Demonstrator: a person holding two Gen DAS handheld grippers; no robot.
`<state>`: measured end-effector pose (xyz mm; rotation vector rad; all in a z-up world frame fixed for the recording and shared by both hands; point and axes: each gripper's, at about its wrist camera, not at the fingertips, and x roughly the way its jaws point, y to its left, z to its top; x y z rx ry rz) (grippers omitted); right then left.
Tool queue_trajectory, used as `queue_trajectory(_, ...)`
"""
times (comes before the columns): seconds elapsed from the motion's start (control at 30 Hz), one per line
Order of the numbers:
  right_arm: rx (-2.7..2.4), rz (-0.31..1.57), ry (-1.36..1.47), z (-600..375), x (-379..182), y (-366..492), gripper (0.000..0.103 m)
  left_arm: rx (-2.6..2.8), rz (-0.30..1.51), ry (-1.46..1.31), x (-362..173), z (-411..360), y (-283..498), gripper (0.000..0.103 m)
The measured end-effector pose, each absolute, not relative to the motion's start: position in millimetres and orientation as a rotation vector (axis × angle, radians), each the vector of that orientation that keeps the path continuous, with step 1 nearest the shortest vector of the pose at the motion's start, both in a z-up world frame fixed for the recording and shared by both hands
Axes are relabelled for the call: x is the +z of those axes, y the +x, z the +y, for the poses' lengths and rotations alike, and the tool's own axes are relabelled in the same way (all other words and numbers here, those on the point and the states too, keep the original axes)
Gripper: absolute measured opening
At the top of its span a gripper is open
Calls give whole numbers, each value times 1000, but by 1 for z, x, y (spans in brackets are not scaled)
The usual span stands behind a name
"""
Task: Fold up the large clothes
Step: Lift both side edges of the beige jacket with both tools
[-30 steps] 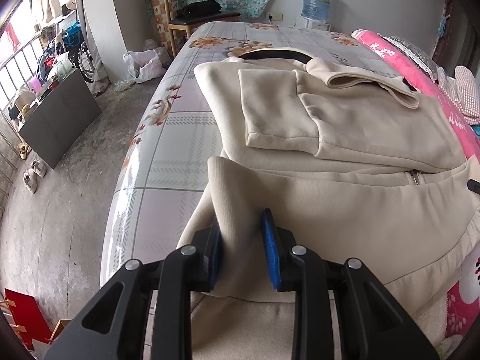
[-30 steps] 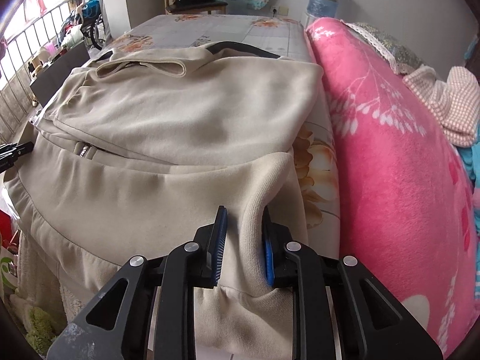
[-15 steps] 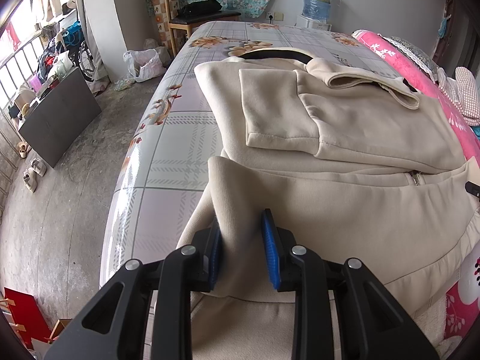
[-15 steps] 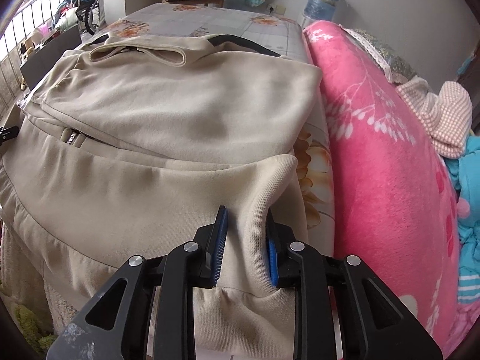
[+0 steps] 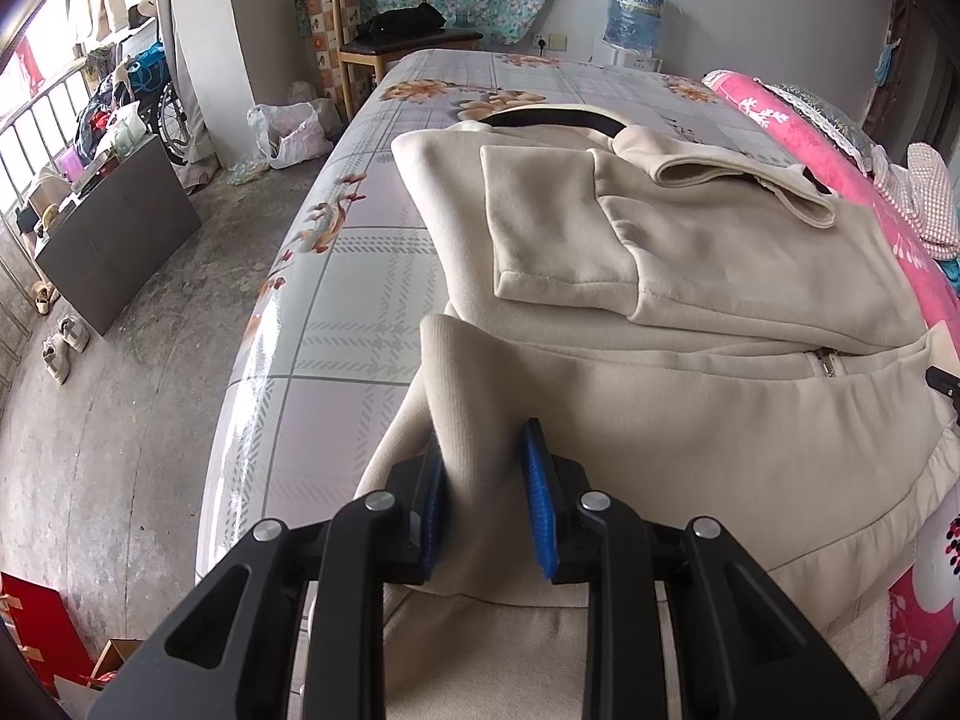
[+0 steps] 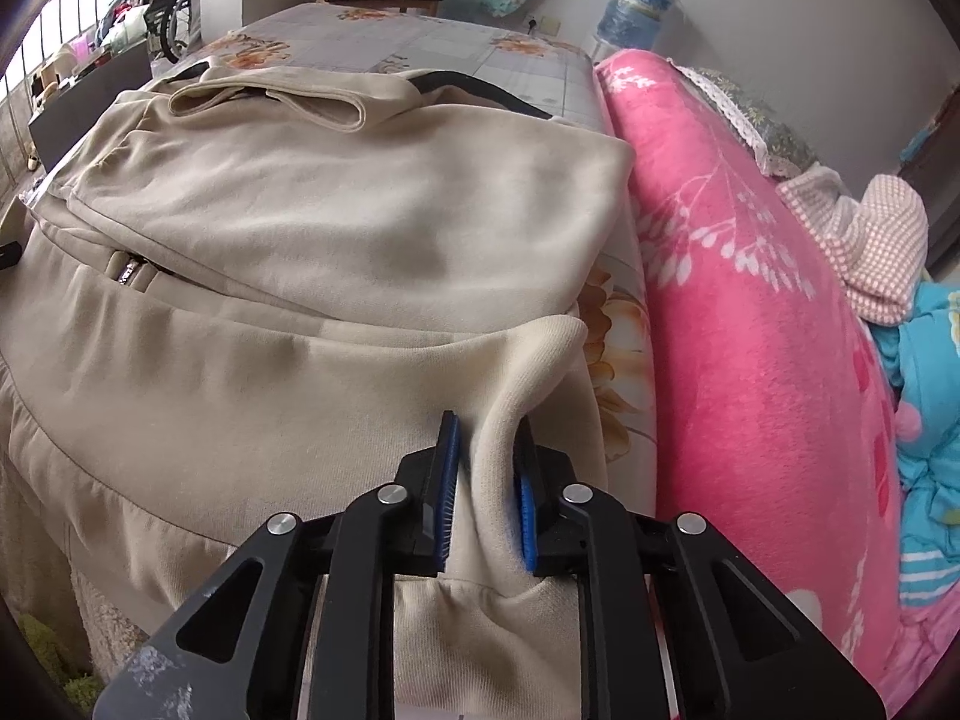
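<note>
Left wrist view: the left gripper (image 5: 483,498) is closing on the beige jacket's (image 5: 690,444) hem corner; the right gripper (image 6: 485,501) is closing on the other. On the bed (image 5: 384,276), both sleeves lie folded in; the bottom-to-collar fold seems left.

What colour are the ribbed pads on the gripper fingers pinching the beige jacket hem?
Blue, on black fingers. The ribbed pads show best in the left wrist view.

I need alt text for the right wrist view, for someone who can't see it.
The right gripper is closing its blue-padded fingers on a raised fold of hem on a beige zip-up jacket. The jacket lies partly folded on a floral-sheeted bed, with a pink blanket alongside on the right.
</note>
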<state>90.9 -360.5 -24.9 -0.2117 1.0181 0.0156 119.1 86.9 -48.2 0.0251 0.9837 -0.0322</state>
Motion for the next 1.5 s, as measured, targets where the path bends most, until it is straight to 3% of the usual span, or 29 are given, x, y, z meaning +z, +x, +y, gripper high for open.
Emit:
queue_trajectory(0.17,15,963,-183,-363,-11,81,5,-34,917,30,-41,87,108,7)
queue_trajectory(0.63,43,697,-32,-379,60,18,4,-66,695,-66,22,100,44,5)
queue_trajectory(0.9,73,635,-1,-390,70,35,4,-65,645,-37,48,92,61,5)
queue_trajectory(1.23,110,538,7,-414,112,142,4,-87,583,34,100,88,176,5)
queue_trajectory(1.37,126,605,35,-419,95,211,4,-109,695,-15,84,95,259,5)
queue_trajectory(1.5,114,729,22,-414,48,270,5,-125,881,-161,33,110,331,6)
